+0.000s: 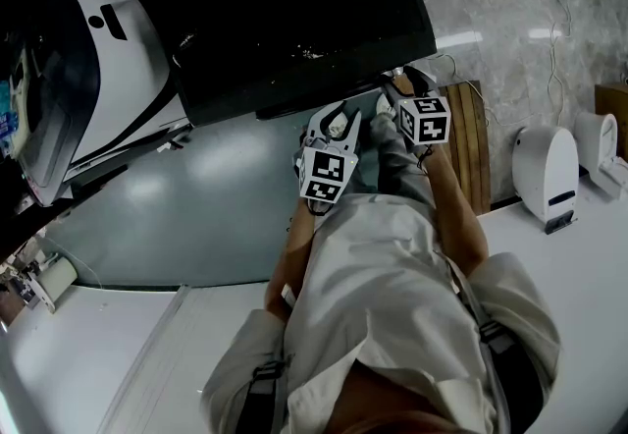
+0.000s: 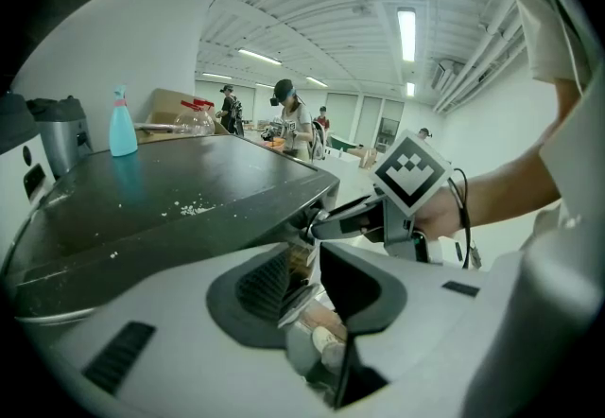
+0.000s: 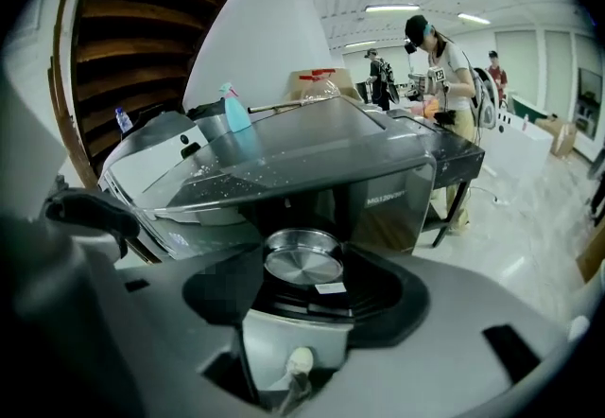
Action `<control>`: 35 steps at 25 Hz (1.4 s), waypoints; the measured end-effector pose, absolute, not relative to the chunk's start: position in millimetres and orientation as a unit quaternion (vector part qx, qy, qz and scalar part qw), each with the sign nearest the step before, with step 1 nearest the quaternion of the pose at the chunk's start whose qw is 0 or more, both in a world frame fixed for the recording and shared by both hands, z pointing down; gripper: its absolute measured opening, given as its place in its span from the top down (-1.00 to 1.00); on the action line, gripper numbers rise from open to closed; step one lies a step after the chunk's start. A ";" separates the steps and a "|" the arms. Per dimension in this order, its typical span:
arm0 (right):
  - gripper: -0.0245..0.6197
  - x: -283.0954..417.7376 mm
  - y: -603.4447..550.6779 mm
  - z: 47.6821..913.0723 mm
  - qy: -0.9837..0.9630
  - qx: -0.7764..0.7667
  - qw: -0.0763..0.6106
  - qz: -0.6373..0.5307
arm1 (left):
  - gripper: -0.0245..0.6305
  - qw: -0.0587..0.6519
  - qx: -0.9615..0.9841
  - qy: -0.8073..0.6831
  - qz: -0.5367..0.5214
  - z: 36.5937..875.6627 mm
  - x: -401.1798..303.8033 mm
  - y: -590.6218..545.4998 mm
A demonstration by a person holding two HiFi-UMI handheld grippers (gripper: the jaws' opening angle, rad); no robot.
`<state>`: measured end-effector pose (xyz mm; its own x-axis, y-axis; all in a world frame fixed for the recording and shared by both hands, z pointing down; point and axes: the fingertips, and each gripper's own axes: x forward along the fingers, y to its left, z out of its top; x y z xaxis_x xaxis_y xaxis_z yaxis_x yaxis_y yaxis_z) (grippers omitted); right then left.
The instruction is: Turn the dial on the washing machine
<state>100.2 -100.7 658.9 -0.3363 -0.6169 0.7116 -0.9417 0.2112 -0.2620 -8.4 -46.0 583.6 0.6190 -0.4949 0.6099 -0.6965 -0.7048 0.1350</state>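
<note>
The washing machine's dark lid [image 1: 294, 20] fills the upper middle of the head view. Its round silver dial [image 3: 302, 260] sits on the front panel, under the lid's edge. My right gripper [image 3: 304, 286] has its dark jaws closed on either side of that dial, shut on it. In the left gripper view the right gripper [image 2: 321, 229] reaches under the machine's front lip, marker cube [image 2: 411, 170] behind it. My left gripper [image 1: 336, 123] hovers just left of it, jaws a little apart, holding nothing. The left gripper [image 2: 307, 284] shows only floor and a shoe through its gap.
A blue spray bottle [image 3: 234, 109] stands on the back of the lid. A white appliance [image 1: 108, 49] sits left of the machine. A wooden board [image 1: 474, 142] and white devices [image 1: 547, 172] lie to the right. People [image 3: 444, 76] stand at tables far behind.
</note>
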 end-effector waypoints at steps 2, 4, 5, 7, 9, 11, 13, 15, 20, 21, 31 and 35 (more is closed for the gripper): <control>0.11 100.4 -100.9 658.9 -0.742 0.522 0.225 0.354 | 0.60 0.183 0.881 -0.338 0.277 584.2 -8.6 -45.2; 0.11 100.6 -100.9 658.8 -0.743 0.521 0.223 0.356 | 0.60 0.183 0.881 -0.338 0.277 584.5 -8.5 -44.5; 0.11 100.7 -101.0 658.8 -0.743 0.520 0.222 0.357 | 0.60 0.184 0.880 -0.338 0.277 584.6 -8.3 -44.2; 0.11 101.2 -101.2 659.1 -0.743 0.520 0.218 0.361 | 0.60 0.185 0.880 -0.338 0.278 585.0 -8.0 -43.6; 0.11 101.8 -101.4 659.4 -0.743 0.518 0.212 0.366 | 0.60 0.185 0.880 -0.338 0.277 585.1 -7.5 -43.4; 0.11 102.0 -101.1 659.4 -0.744 0.516 0.204 0.373 | 0.60 0.185 0.880 -0.338 0.277 584.8 -6.9 -43.0; 0.11 102.2 -100.8 659.7 -0.744 0.513 0.195 0.381 | 0.60 0.184 0.881 -0.338 0.276 584.6 -6.4 -42.9; 0.11 102.6 -100.6 660.4 -0.745 0.510 0.187 0.388 | 0.60 0.184 0.881 -0.338 0.276 585.1 -6.2 -42.6; 0.11 103.5 -100.0 661.3 -0.745 0.504 0.173 0.401 | 0.60 0.184 0.881 -0.337 0.277 586.4 -5.9 -41.6; 0.11 103.8 -100.1 661.0 -0.745 0.503 0.170 0.403 | 0.60 0.183 0.881 -0.337 0.277 585.9 -5.4 -41.8; 0.12 104.2 -100.7 661.6 -0.745 0.489 0.140 0.432 | 0.60 0.183 0.883 -0.333 0.277 585.3 -1.8 -41.1; 0.12 105.2 -100.4 661.9 -0.746 0.481 0.126 0.443 | 0.60 0.185 0.883 -0.330 0.278 586.7 0.0 -39.2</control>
